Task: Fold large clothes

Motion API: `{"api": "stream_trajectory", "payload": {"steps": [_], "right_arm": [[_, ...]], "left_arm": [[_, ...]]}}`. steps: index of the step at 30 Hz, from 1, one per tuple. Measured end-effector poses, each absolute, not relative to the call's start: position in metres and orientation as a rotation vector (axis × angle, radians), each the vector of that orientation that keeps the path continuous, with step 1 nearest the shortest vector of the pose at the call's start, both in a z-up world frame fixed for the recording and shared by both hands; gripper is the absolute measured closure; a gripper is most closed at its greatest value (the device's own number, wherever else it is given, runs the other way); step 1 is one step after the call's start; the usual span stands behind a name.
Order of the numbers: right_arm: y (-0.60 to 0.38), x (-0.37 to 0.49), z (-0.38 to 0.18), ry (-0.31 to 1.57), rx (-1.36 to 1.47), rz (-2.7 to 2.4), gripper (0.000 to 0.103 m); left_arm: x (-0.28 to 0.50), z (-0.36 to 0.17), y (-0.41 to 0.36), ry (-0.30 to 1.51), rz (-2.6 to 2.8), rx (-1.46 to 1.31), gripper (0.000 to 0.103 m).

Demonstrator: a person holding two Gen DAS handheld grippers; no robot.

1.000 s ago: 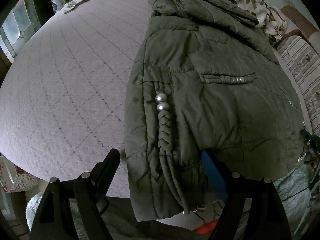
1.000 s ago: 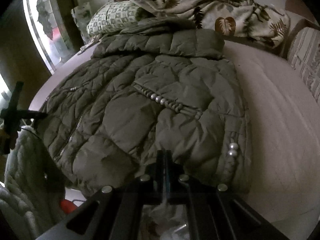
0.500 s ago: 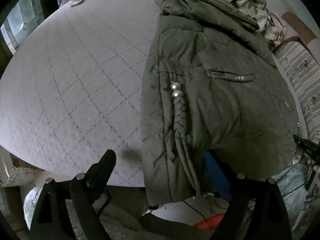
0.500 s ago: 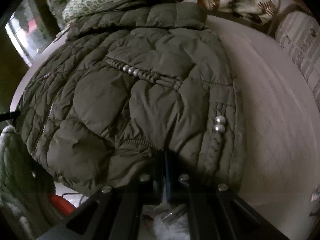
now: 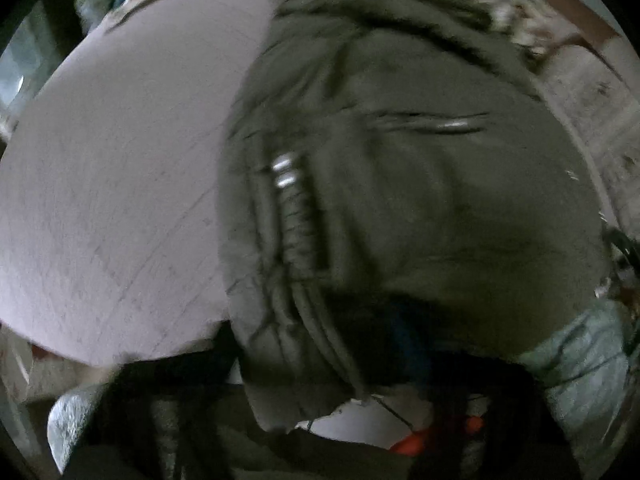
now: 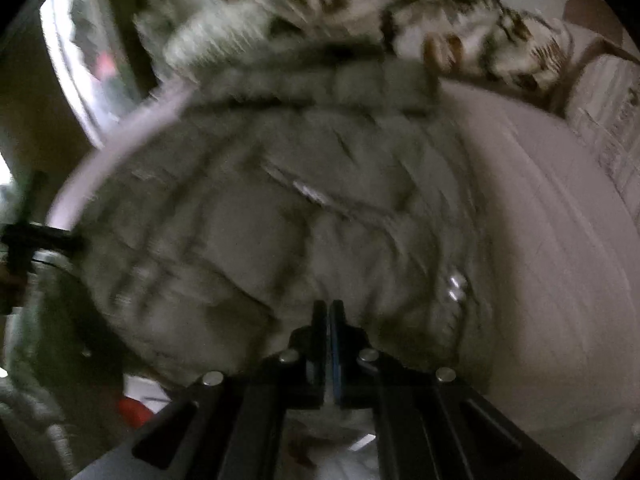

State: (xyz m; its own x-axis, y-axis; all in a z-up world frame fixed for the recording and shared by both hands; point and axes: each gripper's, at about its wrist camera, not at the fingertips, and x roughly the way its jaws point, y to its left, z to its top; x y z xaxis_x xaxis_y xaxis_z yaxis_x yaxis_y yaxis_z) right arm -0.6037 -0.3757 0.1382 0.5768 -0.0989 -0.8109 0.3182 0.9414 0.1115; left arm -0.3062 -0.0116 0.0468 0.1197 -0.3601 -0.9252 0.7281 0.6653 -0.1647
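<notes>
Jacket hem sits beyond right gripper, jaws pressed together.

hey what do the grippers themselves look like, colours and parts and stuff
The right gripper is black: two flat fingers with blue pads on their inner faces, on angled black arms studded with round silver screw heads. The left gripper is too blurred; only dark shapes and a blue streak show.

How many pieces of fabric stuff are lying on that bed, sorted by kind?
Olive-green quilted puffer jacket: 1
Leaf-print cream and brown blanket: 1
Green patterned pillow: 1
Total: 3, all on the pale quilted bed cover. Motion blur may hide smaller items.
</notes>
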Motion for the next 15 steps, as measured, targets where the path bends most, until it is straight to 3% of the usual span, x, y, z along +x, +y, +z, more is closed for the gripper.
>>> {"api": "stream_trajectory", "payload": {"steps": [1,3,15], "right_arm": [[-0.371,-0.603,0.141,0.919,0.231,-0.243,0.098],[-0.364,-0.6,0.143,0.932,0.188,-0.23,0.098],[-0.366,-0.591,0.123,0.972,0.105,-0.275,0.098]], "left_arm": [[-0.309,0.05,-0.014,1.196,-0.828,0.379,0.071],[-0.313,0.055,-0.017,1.175,-0.834,0.384,0.076],[-0.31,0.055,-0.013,1.203,-0.844,0.356,0.076]]}}
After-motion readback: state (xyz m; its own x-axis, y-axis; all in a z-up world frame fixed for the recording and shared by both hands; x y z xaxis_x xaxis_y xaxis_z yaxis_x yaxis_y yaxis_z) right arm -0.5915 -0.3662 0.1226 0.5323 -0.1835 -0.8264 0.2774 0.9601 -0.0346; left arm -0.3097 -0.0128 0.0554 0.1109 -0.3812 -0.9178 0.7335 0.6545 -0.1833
